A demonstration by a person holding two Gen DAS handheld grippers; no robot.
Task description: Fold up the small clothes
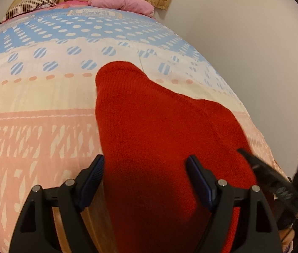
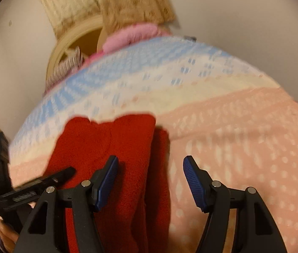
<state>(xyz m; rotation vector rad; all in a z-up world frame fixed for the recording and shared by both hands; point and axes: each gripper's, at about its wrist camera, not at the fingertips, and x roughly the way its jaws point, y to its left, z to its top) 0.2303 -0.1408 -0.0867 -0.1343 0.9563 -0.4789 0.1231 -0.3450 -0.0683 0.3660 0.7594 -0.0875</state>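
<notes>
A red knit garment [image 1: 149, 126] lies on the patterned bedspread [image 1: 33, 105], reaching over the near edge of the bed. My left gripper [image 1: 144, 164] is open just above its near part, with the fabric showing between the blue pads. In the right wrist view the same red garment [image 2: 111, 147] lies in folded layers with a straight right edge. My right gripper [image 2: 150, 164] is open over that right edge, its left finger [image 2: 106, 179] above the red fabric and its right finger [image 2: 193, 179] above the bedspread [image 2: 243, 147]. Neither gripper holds anything.
A pink blanket [image 1: 121, 2] and a striped pillow [image 1: 33, 4] lie at the head of the bed. A plain wall [image 1: 254, 42] runs along the bed's right side. The other gripper shows at the right edge of the left view [image 1: 275, 181] and at the left of the right view [image 2: 33, 187].
</notes>
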